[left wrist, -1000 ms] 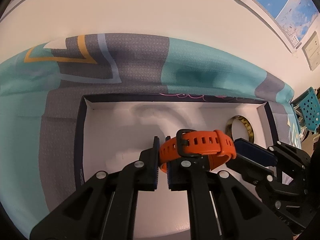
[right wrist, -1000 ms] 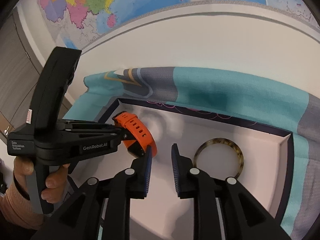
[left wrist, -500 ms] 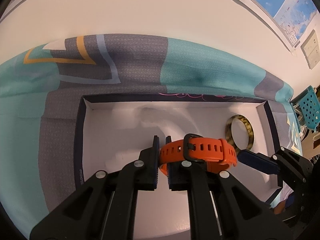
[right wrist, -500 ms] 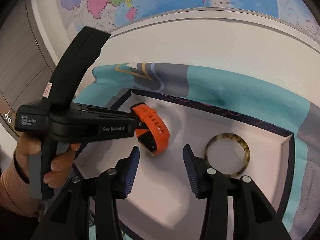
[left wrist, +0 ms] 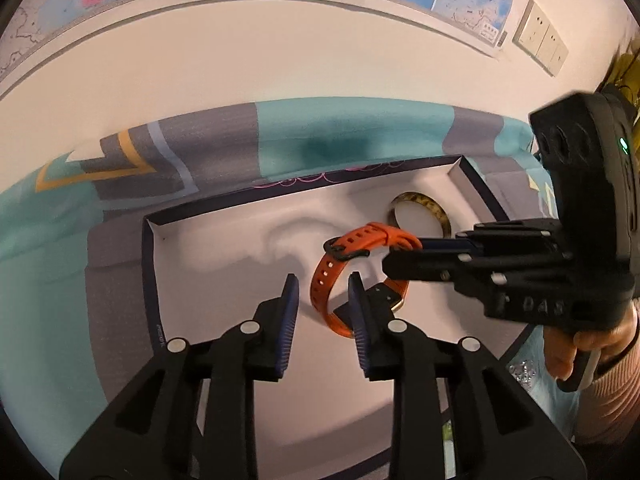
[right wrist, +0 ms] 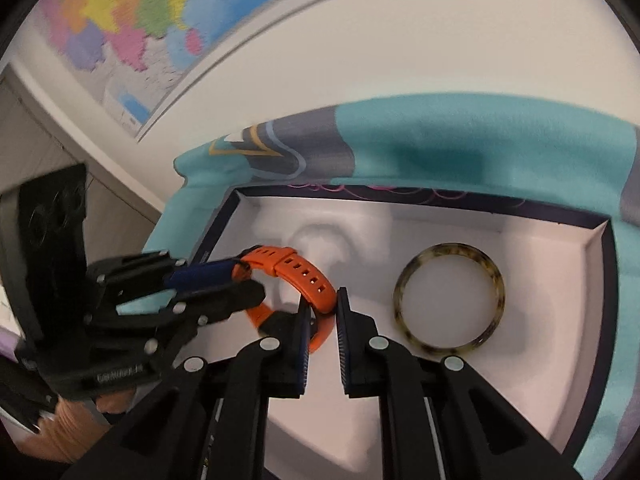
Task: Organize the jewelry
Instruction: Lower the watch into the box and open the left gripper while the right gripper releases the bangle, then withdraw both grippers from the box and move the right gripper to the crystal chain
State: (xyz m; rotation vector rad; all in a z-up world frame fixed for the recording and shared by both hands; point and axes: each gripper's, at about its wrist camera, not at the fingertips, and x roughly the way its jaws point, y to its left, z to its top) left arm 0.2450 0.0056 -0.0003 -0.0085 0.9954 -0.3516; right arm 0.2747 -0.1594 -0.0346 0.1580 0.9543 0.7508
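Note:
An orange watch (left wrist: 352, 264) stands on edge inside a white box tray (left wrist: 224, 280) with a dark blue rim. My left gripper (left wrist: 322, 304) is open, with the strap's lower loop between its fingers. My right gripper (right wrist: 323, 320) has its jaws narrowly parted around the strap's other side (right wrist: 308, 280); whether the pads touch it is unclear. In the left wrist view the right gripper (left wrist: 404, 254) reaches in from the right to the strap. A tortoiseshell bangle (right wrist: 448, 304) lies flat in the tray's right part.
The tray sits on a teal and grey cloth (right wrist: 480, 152) against a white wall (left wrist: 280, 52) with maps. The tray's rim (right wrist: 608, 280) stands up around the jewelry. A person's hand (left wrist: 580, 344) holds the right gripper at the tray's right edge.
My left gripper has opened and let go of the watch strap. My right gripper has moved in and narrowed its jaws around the strap's other side. Both cameras have shifted.

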